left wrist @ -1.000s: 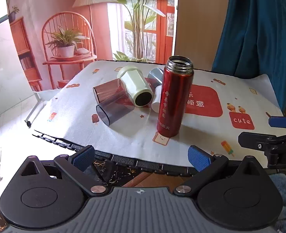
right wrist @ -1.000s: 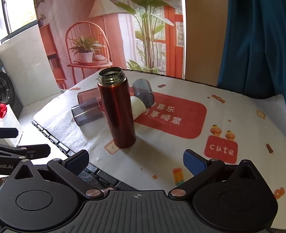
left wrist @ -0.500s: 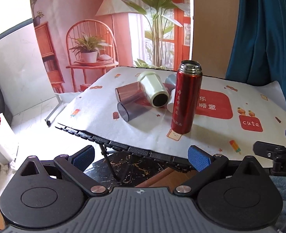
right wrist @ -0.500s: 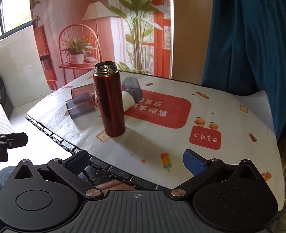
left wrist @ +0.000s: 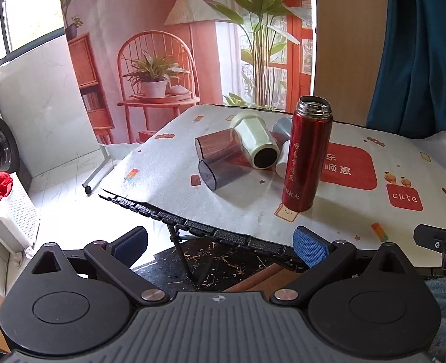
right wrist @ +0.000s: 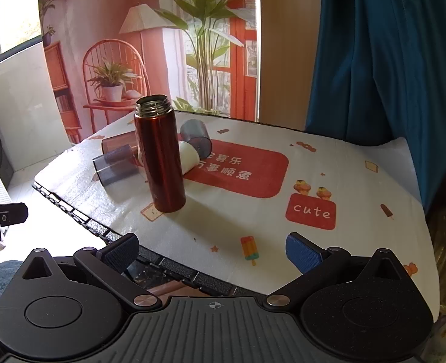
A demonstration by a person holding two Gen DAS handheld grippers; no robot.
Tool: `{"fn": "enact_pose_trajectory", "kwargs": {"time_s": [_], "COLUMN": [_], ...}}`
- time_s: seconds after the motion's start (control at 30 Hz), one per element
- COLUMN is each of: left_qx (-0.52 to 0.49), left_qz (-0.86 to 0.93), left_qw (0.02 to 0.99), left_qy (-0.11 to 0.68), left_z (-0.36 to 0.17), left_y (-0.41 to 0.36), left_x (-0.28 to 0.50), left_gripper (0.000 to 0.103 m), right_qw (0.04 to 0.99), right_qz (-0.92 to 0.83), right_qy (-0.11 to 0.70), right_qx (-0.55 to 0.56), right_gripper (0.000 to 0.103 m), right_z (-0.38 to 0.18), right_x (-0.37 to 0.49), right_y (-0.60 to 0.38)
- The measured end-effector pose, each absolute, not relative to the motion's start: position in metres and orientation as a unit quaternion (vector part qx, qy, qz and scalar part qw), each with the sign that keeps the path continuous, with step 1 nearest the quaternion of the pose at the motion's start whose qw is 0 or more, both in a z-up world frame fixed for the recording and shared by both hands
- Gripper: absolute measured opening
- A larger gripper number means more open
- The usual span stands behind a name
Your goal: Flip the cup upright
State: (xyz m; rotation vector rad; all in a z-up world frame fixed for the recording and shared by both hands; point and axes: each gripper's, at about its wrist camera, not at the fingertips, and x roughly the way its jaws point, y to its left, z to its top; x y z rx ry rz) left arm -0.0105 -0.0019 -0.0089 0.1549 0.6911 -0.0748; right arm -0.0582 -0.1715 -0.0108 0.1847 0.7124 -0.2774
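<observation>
1. The red flask [left wrist: 306,157] stands upright on the table mat [left wrist: 168,178]; the cream cup [left wrist: 254,145] and the smoky tumblers [left wrist: 223,169] lie on their sides just beside it.
2. Left gripper [left wrist: 220,240] and right gripper [right wrist: 212,249] are both spread wide, empty, short of the mat's near edge.
3. Judged step: between flips; next calls for reaching a lying cup without knocking the flask.
4. Against the earlier frames, both grippers have drawn back; the table looks farther off.

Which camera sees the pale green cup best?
The left wrist view: the pale green cup lies on its side there, dark mouth facing the camera, fully visible. In the right wrist view the red flask hides almost all of it.
</observation>
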Motion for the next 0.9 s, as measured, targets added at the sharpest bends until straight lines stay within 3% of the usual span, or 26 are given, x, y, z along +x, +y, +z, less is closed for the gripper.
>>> {"fn": "enact_pose_trajectory", "kwargs": {"time_s": [0.9], "left_qx": [0.075], "left_qz": [-0.032], "left_qw": [0.938], "left_qy": [0.336], "left_z": [-0.0096], "left_y": [-0.0004], "left_x": [-0.0117], "left_gripper": [0.103], "right_qw": [0.918], "right_qz": [-0.141], "right_qy": [0.356], "right_qx": [0.1], "right_gripper": [0.103], "right_z": [-0.0157], "right_x": [-0.0568], "right_y": [-0.1778]}}
